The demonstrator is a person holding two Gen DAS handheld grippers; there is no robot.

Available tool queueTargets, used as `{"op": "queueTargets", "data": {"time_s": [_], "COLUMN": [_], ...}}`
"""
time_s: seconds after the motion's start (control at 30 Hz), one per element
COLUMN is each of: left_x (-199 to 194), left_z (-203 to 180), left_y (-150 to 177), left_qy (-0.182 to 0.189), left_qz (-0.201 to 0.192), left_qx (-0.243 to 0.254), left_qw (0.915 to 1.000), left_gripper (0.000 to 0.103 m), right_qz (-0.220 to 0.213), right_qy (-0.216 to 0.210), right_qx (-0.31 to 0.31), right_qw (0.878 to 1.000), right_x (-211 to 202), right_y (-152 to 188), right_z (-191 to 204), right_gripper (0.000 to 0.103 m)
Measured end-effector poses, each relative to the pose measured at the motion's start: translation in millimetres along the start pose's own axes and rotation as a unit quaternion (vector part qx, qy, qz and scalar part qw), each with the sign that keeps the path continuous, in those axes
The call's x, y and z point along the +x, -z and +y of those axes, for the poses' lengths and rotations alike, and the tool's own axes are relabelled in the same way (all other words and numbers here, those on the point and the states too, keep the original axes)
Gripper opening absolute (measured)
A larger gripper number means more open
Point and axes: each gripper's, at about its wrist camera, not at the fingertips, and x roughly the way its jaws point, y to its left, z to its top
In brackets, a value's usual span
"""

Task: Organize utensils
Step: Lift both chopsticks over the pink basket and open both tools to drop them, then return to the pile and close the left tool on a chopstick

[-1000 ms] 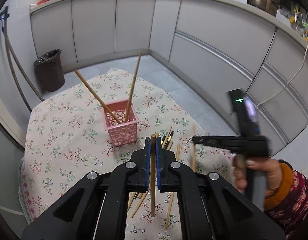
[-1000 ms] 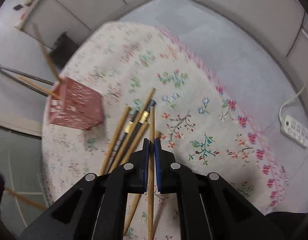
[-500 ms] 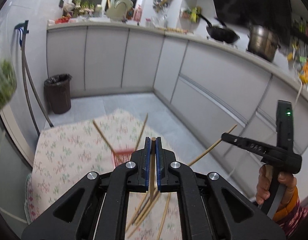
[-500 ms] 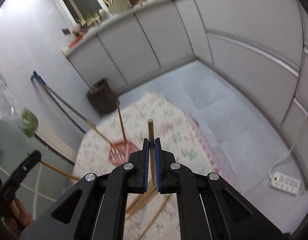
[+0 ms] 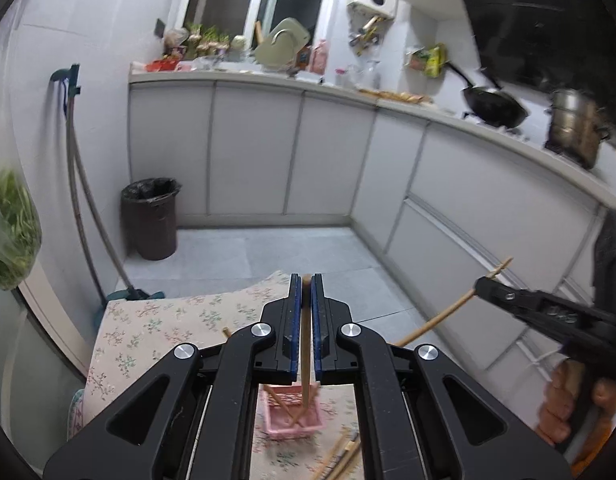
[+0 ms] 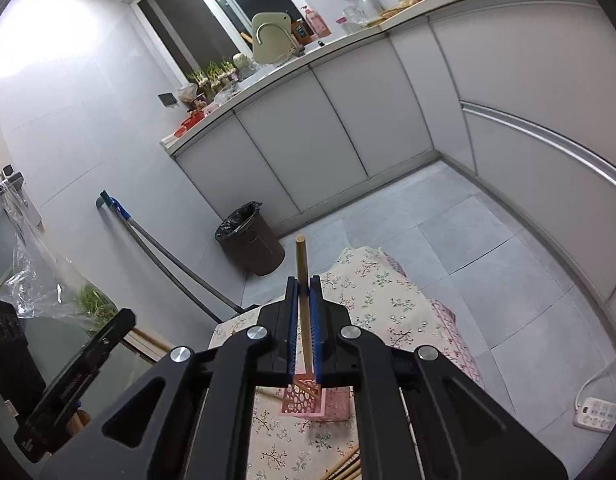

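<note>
My left gripper [image 5: 304, 280] is shut on a wooden chopstick [image 5: 305, 344] that hangs upright, its lower end over the pink holder [image 5: 294, 416] below. The holder has two chopsticks in it. My right gripper [image 6: 303, 282] is shut on another wooden chopstick [image 6: 302, 272], held upright above the pink holder [image 6: 308, 400]. The right gripper also shows at the right of the left wrist view [image 5: 482, 286], its chopstick [image 5: 448, 314] slanting down. Loose chopsticks [image 5: 340, 456] lie on the floral tablecloth [image 5: 148, 340] in front of the holder.
A brown bin [image 5: 150, 218] stands on the grey floor by the white cabinets [image 5: 288, 152]. A mop handle [image 5: 88, 200] leans on the left wall. A power strip [image 6: 598, 416] lies on the floor at right. A bag of greens [image 5: 8, 232] hangs at left.
Both grippers have lifted their chopsticks off the table and tilted them upright, moving over the pink holder. The cameras now look across the kitchen instead of down at the cloth.
</note>
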Motion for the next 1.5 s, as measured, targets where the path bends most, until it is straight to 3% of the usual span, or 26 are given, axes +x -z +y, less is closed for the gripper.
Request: {"op": "queueTargets", "data": {"time_s": [0.03,0.13,0.23,0.53,0.6,0.63,0.67,0.73,0.83,0.87,1.03,1.13,1.27,1.33,1.5], "left_x": [11,26,25,24,26,27,27,26,20,18,12,12,6,5,15], "left_z": [3,14,34,51,50,50,48,44,40,38,27,22,18,13,7], "left_y": [6,18,28,28,31,33,33,36,37,38,43,49,56,61,79], "left_qy": [-0.002,-0.009,-0.008,-0.017,-0.02,-0.023,-0.026,-0.028,-0.037,-0.04,-0.055,-0.069,-0.073,-0.074,-0.064], "left_qz": [0.017,0.038,0.04,0.045,0.051,0.053,0.055,0.055,0.043,0.039,0.035,0.037,0.032,0.033,0.082], "left_qx": [-0.001,-0.016,-0.049,-0.073,-0.071,-0.071,-0.068,-0.059,-0.052,-0.048,-0.024,-0.012,-0.007,0.003,0.014], "left_qw": [0.9999,0.9991,0.998,0.9962,0.996,0.9958,0.9958,0.9963,0.9971,0.9973,0.9976,0.9969,0.9968,0.9967,0.9945], "left_gripper": [0.006,0.023,0.024,0.032,0.034,0.037,0.038,0.044,0.061,0.062,0.071,0.073,0.086,0.095,0.096], "right_qz": [0.005,0.026,0.037,0.074,0.085,0.092,0.095,0.094,0.078,0.074,0.044,0.031,0.004,-0.008,-0.005], "right_qy": [-0.002,-0.003,0.002,0.007,0.008,0.011,0.014,0.028,0.047,0.052,0.077,0.089,0.119,0.14,0.176], "right_qx": [-0.001,-0.011,-0.019,-0.035,-0.043,-0.049,-0.05,-0.055,-0.08,-0.084,-0.11,-0.107,-0.112,-0.117,-0.099], "right_qw": [1.0,1.0,0.999,0.997,0.995,0.994,0.994,0.994,0.993,0.992,0.99,0.99,0.987,0.983,0.979], "right_x": [7,27,39,70,84,93,97,102,96,93,73,61,43,35,20], "right_y": [1,5,11,31,41,47,52,59,62,62,67,66,70,75,86], "right_z": [1,6,8,23,26,27,26,25,30,30,36,34,27,22,-7], "right_gripper": [0.006,0.006,0.006,0.006,0.011,0.018,0.034,0.044,0.048,0.054,0.063,0.075,0.094,0.096,0.096]}}
